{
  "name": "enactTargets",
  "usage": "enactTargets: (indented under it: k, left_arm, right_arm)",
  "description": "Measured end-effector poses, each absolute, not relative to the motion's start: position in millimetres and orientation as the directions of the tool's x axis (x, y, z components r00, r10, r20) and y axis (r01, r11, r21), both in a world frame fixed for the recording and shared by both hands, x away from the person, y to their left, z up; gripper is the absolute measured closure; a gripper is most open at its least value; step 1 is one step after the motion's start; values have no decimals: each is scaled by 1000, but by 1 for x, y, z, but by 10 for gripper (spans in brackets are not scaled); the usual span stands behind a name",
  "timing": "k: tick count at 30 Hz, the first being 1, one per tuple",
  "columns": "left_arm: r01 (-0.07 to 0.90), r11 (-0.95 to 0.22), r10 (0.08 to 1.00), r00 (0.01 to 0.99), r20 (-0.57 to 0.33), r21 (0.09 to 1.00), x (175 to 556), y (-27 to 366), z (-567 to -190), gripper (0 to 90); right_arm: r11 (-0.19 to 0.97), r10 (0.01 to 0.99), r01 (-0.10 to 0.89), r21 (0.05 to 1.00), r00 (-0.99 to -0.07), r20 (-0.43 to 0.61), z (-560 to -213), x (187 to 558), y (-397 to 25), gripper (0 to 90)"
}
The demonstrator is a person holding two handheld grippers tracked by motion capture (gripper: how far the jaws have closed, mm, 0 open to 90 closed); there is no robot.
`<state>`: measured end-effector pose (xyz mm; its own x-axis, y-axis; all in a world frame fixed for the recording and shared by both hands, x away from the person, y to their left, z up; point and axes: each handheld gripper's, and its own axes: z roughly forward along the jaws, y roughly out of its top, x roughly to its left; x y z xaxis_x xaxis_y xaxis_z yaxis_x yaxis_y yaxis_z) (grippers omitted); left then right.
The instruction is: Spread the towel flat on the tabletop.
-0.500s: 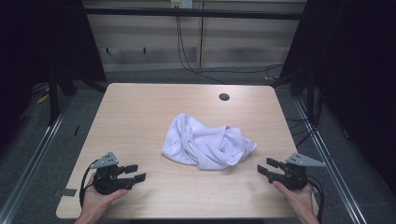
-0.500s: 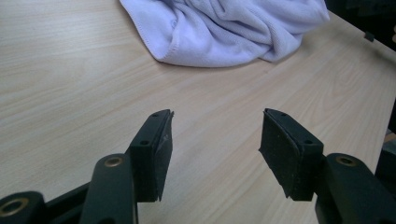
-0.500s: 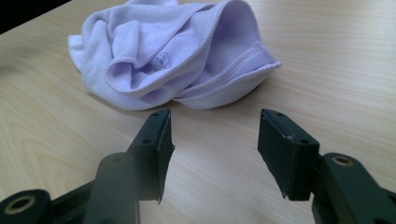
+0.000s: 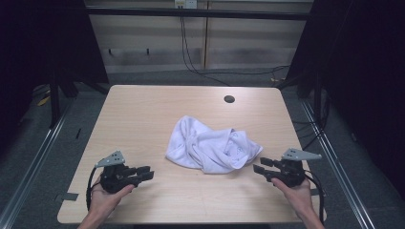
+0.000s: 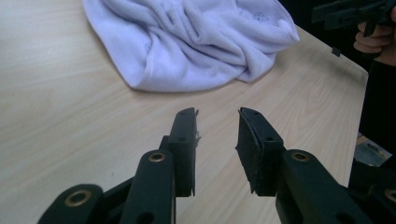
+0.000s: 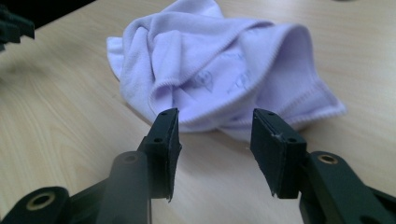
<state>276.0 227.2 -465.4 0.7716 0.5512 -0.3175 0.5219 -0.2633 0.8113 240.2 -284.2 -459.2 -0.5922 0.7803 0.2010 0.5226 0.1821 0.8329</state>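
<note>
A crumpled white towel (image 4: 210, 148) lies in a heap near the middle of the wooden table (image 4: 143, 114). My left gripper (image 4: 145, 172) rests low at the front left, a short way from the towel's left edge, open and holding nothing. In the left gripper view its jaws (image 5: 217, 126) point at the towel (image 5: 196, 42) across bare wood. My right gripper (image 4: 260, 165) sits at the front right, open, its tips just short of the towel's right corner. The right gripper view has the towel (image 6: 219, 70) close ahead of the gripper (image 6: 215, 126).
A round cable hole (image 4: 229, 99) sits near the table's far edge. Dark curtains and metal frame rails flank the table on both sides. Cables hang against the back wall. The other hand and gripper (image 5: 369, 18) appear at the top right of the left gripper view.
Both grippers have edged slightly inward toward the towel. The towel has not moved.
</note>
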Motion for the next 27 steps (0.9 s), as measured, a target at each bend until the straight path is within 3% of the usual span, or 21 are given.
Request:
enactTargets:
  k: [2,6,8,11,14,16,18,20,23,27]
  left_arm:
    - [519,-283,559,772,-301,807,287,216,-464,596]
    - [522,-294,557,774,-300,801,309,202,-467,587]
    - [524,-310,560,775,-293,793,330,188,-470,570]
    - [534,-304,564,769,-302,789,342,177,-473,511]
    - [531,-364,574,775,-265,765,356,149,-483,420]
    - [521,-392,567,786,-247,758,356,141,-487,407]
    - [503,-475,554,809,-198,722,353,127,-496,405]
    - [480,-507,550,819,-161,716,350,124,-501,537]
    - [488,-509,578,804,-138,709,352,133,-500,739]
    - [482,-511,560,815,-150,711,347,139,-501,816]
  right_arm:
    - [216,756,494,842,-630,176,-448,251,-261,501]
    - [252,735,492,833,-658,167,-445,269,-240,452]
    - [265,711,513,816,-676,195,-449,298,-221,373]
    - [306,707,534,788,-682,188,-461,318,-207,355]
    - [367,709,556,746,-687,163,-480,328,-195,358]
    - [380,702,559,737,-693,164,-485,328,-193,366]
    - [426,699,573,700,-700,148,-498,325,-188,463]
    - [420,703,575,702,-695,148,-499,320,-188,649]
    - [411,685,577,706,-706,178,-500,317,-188,734]
    - [421,668,575,701,-720,189,-500,309,-184,758]
